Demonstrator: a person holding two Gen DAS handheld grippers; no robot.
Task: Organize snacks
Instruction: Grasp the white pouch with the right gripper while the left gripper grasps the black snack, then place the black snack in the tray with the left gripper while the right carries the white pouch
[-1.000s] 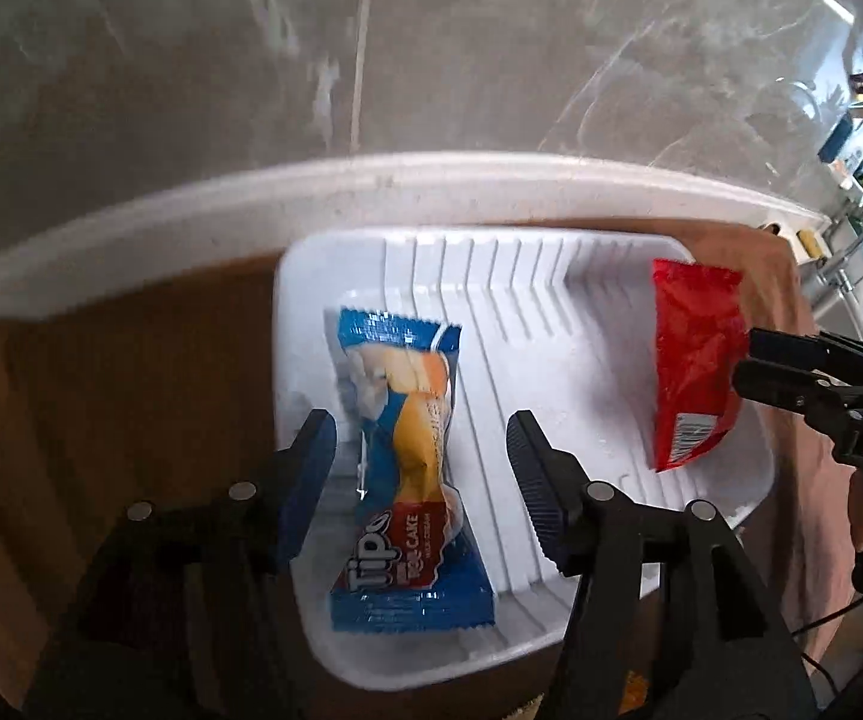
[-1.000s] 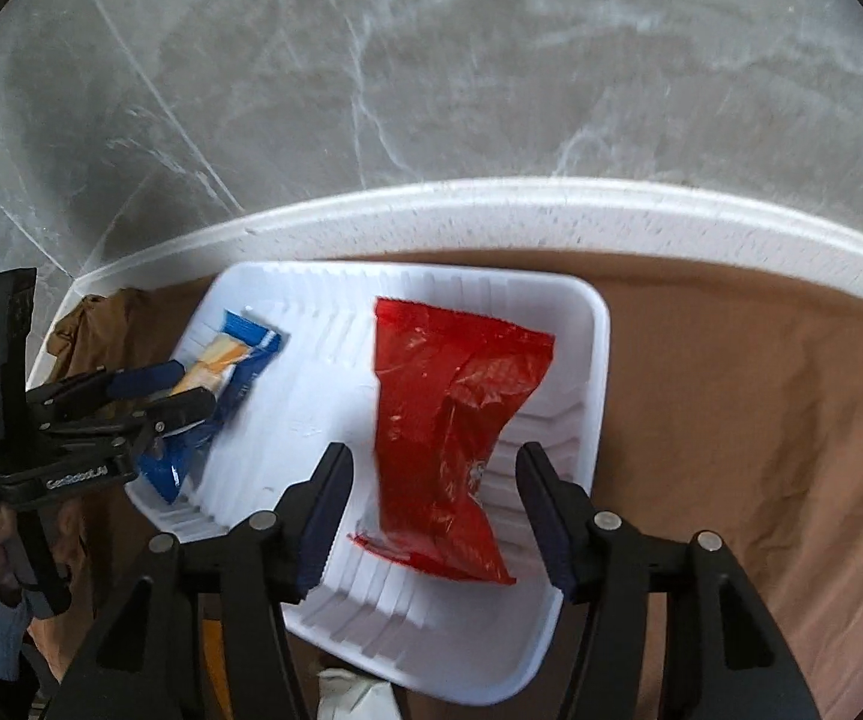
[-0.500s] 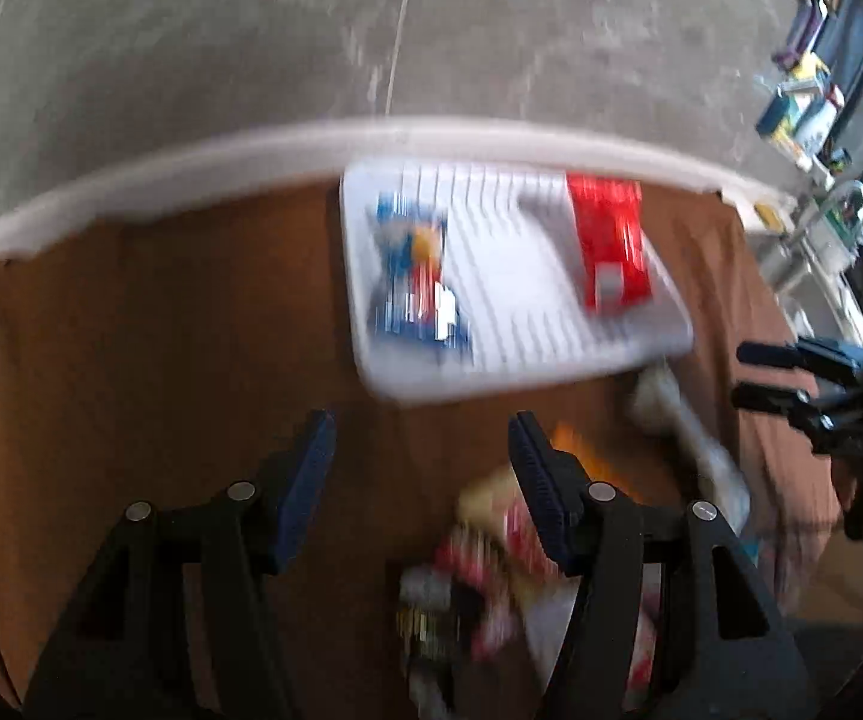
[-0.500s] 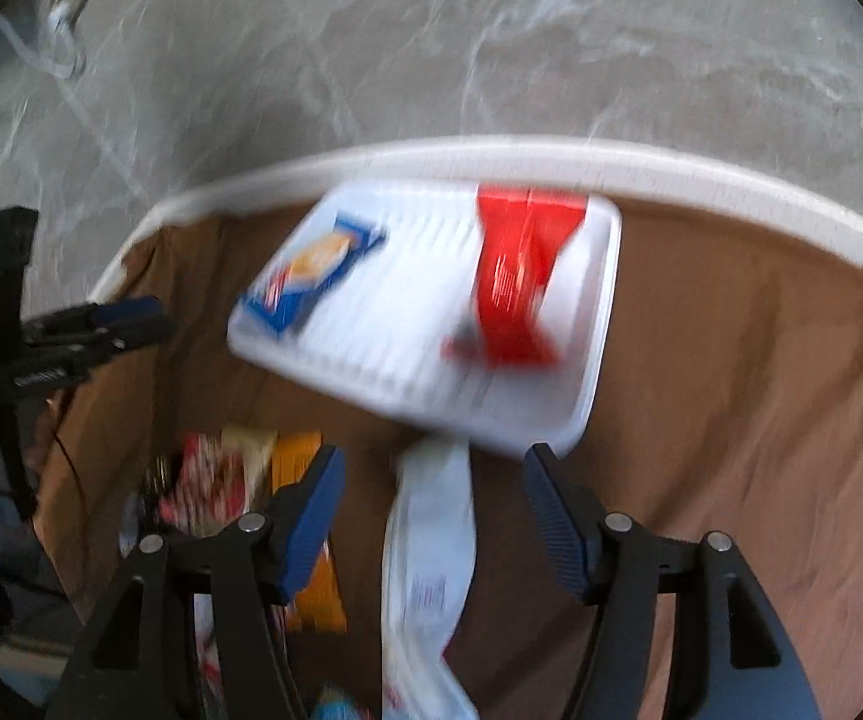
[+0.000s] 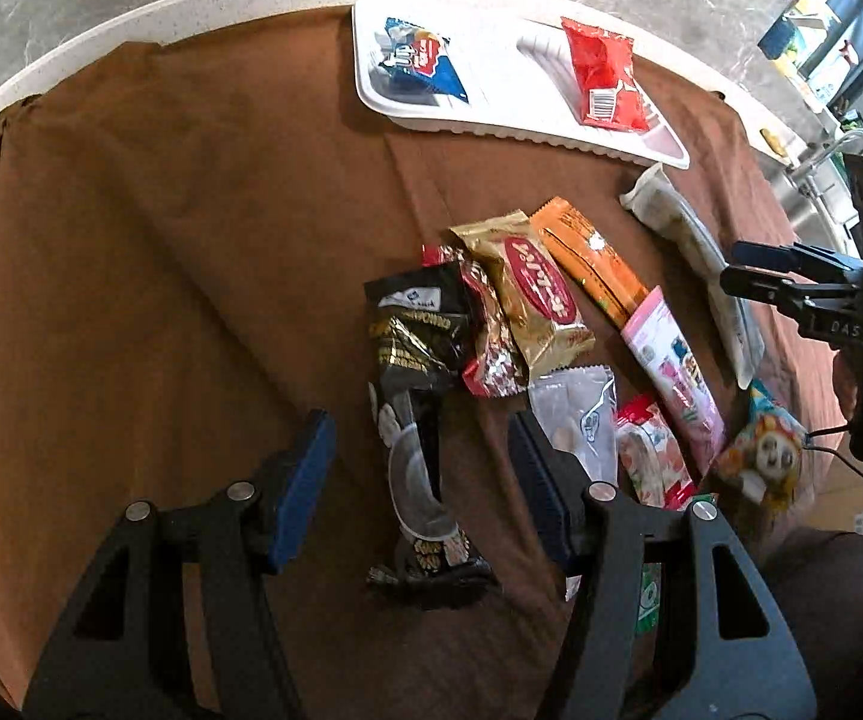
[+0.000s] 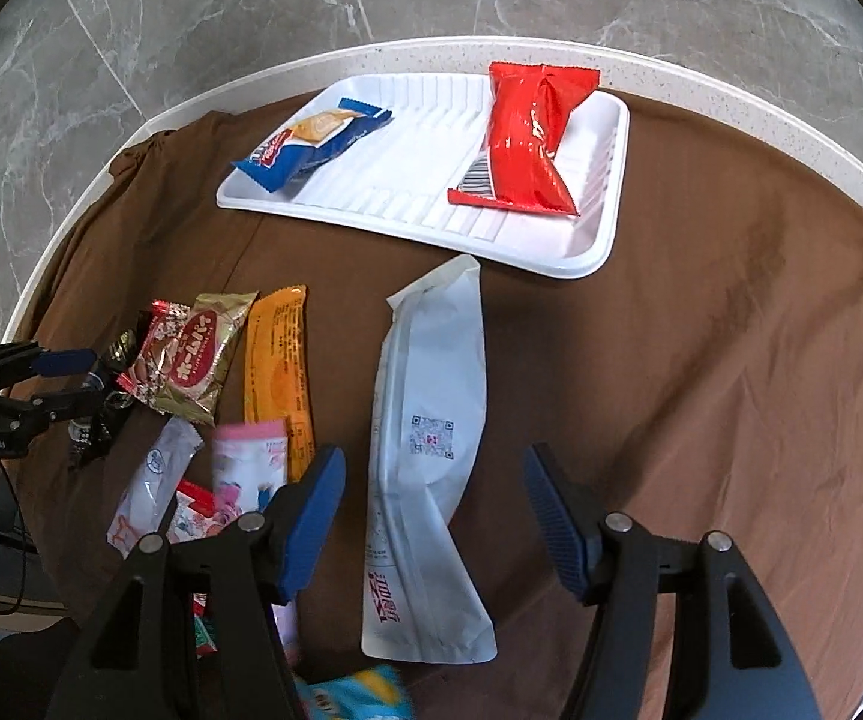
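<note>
Your left gripper [image 5: 419,480] gapes empty over the black packet [image 5: 416,396]; bare brown cloth [image 5: 161,228] lies to its left. Your right gripper [image 6: 434,510], also spread, straddles the white pouch [image 6: 431,450]. Beyond sits the white tray [image 6: 599,228], holding the blue packet [image 6: 311,141] and red packet [image 6: 527,138]. Nearest wrappers are cut off.

One tray [image 6: 587,228], two packets [image 6: 524,138] inside

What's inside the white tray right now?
The white tray holds two snacks: a blue cake packet at its left end, a red packet at its right. Anything beneath them is hidden.
</note>
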